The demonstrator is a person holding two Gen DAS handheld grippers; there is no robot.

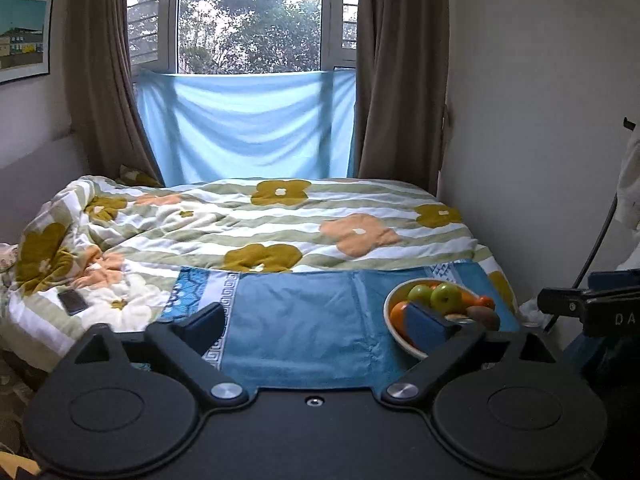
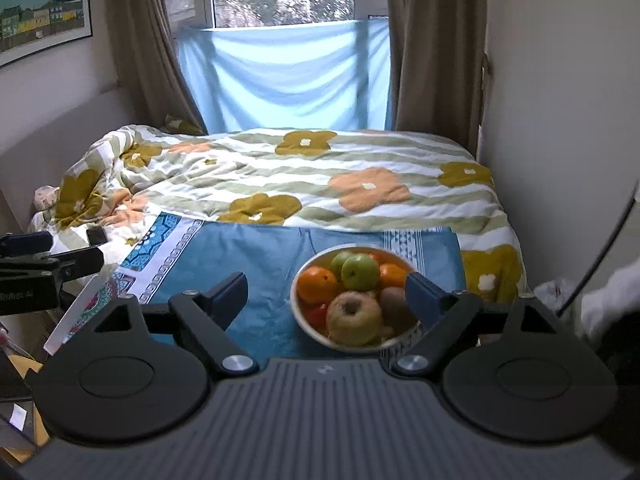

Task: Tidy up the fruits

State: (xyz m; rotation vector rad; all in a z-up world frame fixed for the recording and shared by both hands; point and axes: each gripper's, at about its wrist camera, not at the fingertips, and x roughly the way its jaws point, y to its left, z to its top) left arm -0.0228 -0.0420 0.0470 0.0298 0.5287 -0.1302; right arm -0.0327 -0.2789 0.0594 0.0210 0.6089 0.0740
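Lying far left on the flowery striped bed cover [image 1: 280, 220] is a small dark phone [image 1: 72, 302]; next comes the flat blue cloth [image 2: 256, 256] spread on the near end of the bed; on the right part of that cloth sits the round white bowl [image 2: 298, 312], and it is full of fruit; a yellow-green apple [image 2: 354, 318] lies at the front, an orange ball-shaped fruit [image 2: 318, 284] at the left, two green apples [image 2: 360, 270] at the back and a brown fuzzy kiwi [image 2: 394, 302] at the right; the left gripper [image 1: 316, 322] hangs over the cloth with its two fingers spread wide and nothing between them; its right finger pad [image 1: 424, 326] shows in front of the bowl; the right gripper [image 2: 326, 294] is spread wide too, holding nothing, with the bowl showing between its fingers; I cannot tell if it touches the bowl.
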